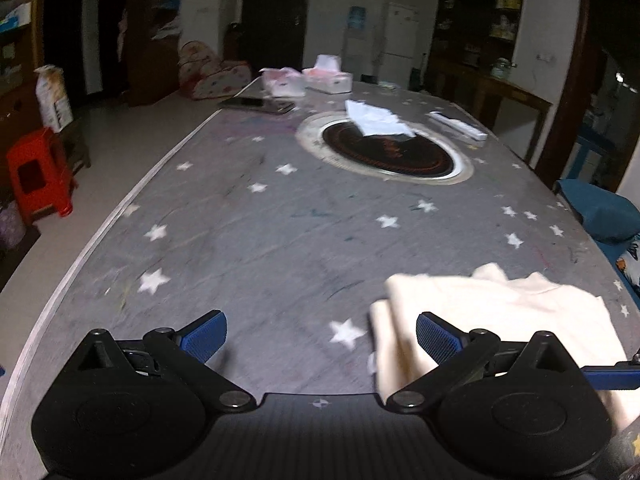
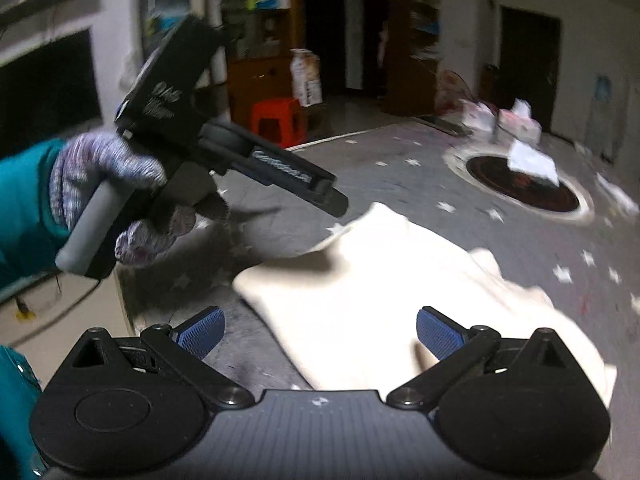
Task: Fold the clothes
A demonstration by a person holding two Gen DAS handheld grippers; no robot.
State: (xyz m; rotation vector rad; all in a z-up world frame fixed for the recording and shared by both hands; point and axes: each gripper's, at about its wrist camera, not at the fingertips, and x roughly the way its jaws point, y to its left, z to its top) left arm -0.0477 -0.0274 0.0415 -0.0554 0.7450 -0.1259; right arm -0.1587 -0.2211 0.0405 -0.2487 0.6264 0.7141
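One cream garment [image 2: 360, 280] is seen on the table [image 1: 260, 240]; both grippers [image 1: 320, 338] [image 2: 320, 334] are spread, empty.

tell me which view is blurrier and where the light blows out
Right wrist view is blurrier: the gloved hand and far table clutter smear, and the cream garment is overexposed to near featureless white. Left wrist view is sharper, with mild streaking on the starred table; the garment is bright there too. Both rooms sit dim, edges bent by fisheye.
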